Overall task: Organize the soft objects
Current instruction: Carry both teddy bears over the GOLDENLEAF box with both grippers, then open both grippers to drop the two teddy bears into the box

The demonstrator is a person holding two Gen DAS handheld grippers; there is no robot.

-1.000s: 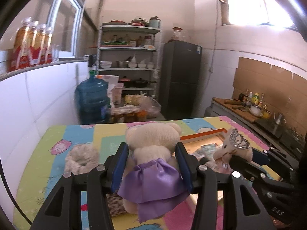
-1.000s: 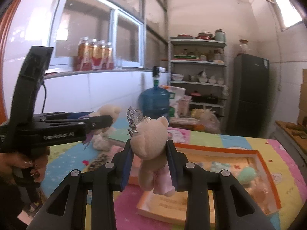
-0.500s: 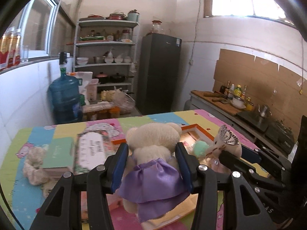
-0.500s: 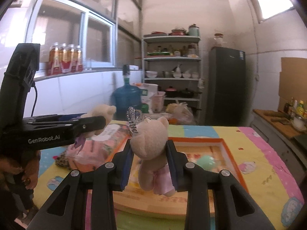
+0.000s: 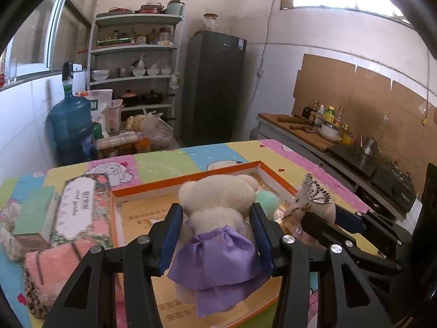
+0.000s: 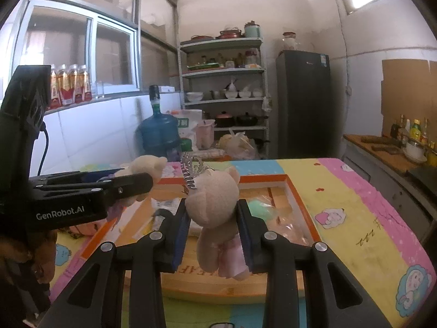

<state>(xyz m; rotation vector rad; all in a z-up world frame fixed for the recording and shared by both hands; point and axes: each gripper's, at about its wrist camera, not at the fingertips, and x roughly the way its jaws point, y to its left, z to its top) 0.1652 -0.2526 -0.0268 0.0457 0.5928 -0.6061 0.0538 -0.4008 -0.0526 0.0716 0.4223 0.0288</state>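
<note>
My left gripper (image 5: 215, 218) is shut on a cream teddy bear in a purple dress (image 5: 218, 218), held above the orange-rimmed wooden tray (image 5: 191, 179). My right gripper (image 6: 213, 210) is shut on a beige bear with a silver crown and pink dress (image 6: 215, 205), over the same tray (image 6: 303, 205). Each gripper shows in the other's view: the right one (image 5: 322, 216) to the right, the left one (image 6: 142, 183) to the left. A mint-green soft ball (image 6: 259, 209) lies in the tray.
Left of the tray lie a floral tissue pack (image 5: 82, 207), a green box (image 5: 32, 216), a pink towel (image 5: 52, 265) and a fluffy toy (image 5: 8, 227). A blue water jug (image 5: 72, 128), shelves, a fridge (image 5: 213, 87) and a counter (image 5: 314, 134) stand beyond the table.
Both grippers have swung right and forward over the tray, each still holding its bear. The tissue pack and towel now lie at the left of the left wrist view.
</note>
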